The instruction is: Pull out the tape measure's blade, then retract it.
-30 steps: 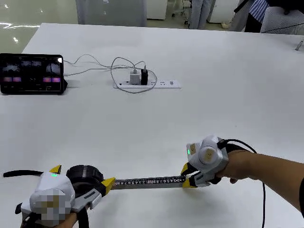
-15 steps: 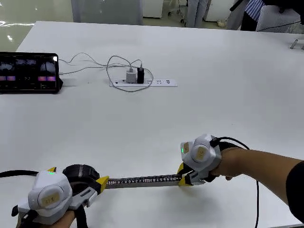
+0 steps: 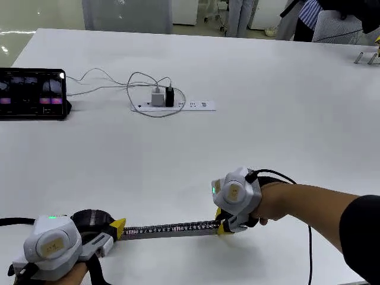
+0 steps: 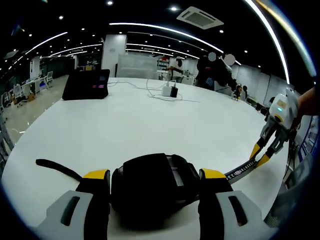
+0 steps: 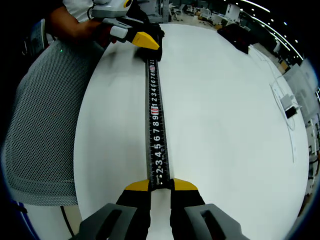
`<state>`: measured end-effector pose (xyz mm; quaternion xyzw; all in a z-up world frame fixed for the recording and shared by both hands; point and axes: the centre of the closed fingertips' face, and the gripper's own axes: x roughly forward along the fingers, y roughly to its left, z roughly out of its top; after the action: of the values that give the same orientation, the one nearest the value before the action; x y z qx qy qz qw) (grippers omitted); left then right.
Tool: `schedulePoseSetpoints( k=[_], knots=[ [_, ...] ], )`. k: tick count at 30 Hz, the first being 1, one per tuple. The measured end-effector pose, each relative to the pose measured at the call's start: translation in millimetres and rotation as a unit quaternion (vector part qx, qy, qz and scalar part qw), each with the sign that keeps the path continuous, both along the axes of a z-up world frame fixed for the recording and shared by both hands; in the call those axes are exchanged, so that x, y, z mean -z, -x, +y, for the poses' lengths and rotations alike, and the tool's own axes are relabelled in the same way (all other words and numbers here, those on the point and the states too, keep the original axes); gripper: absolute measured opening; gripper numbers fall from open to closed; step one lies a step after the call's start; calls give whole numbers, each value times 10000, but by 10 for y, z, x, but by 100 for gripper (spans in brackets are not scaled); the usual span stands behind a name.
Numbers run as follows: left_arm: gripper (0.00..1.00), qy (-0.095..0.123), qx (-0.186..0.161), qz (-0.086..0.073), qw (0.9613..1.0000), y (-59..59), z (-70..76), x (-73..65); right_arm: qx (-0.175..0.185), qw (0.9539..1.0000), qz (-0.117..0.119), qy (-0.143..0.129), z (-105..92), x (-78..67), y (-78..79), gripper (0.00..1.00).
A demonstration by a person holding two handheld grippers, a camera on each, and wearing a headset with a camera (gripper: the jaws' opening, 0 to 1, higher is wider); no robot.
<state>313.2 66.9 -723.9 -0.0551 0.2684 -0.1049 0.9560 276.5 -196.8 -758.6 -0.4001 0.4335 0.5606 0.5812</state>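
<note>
A black tape measure case [image 4: 152, 185] sits between my left gripper's [image 4: 155, 175] yellow-tipped jaws, which are shut on it; the case [image 3: 92, 221] lies at the table's near left edge. Its dark blade [image 3: 169, 228] with white numbers runs flat over the white table [image 3: 237, 136] to my right gripper [image 3: 224, 225]. That gripper [image 5: 160, 184] is shut on the blade's end, and the blade [image 5: 156, 125] stretches away from it to the left gripper [image 5: 142, 42]. From the left gripper view, the right gripper [image 4: 265, 150] holds the blade's far end.
A tablet [image 3: 31, 94] with a lit screen stands at the far left. A white power strip [image 3: 172, 105] with chargers and looping cables lies behind the work area. A black strap [image 4: 57, 169] trails from the case. People stand beyond the table's far edge.
The head camera has shifted. The stretch of blade between the two grippers looks a little longer than a second ago. Both grips are unchanged.
</note>
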Motion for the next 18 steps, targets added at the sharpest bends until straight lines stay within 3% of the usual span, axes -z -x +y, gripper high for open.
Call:
schedulePoseSetpoints(
  k=[9, 13, 18],
  knots=[
    [65, -198, 71, 73, 9998, 31, -1, 16, 147, 9999, 32, -6, -2, -1, -3, 10],
    [64, -262, 103, 75, 9996, 37, -10, 17, 43, 10000, -6, 51, 10, -4, 5, 9],
    [64, -342, 138, 66, 9993, 40, -9, 23, 276, 9996, 61, -43, 17, -9, -3, 9]
  ],
)
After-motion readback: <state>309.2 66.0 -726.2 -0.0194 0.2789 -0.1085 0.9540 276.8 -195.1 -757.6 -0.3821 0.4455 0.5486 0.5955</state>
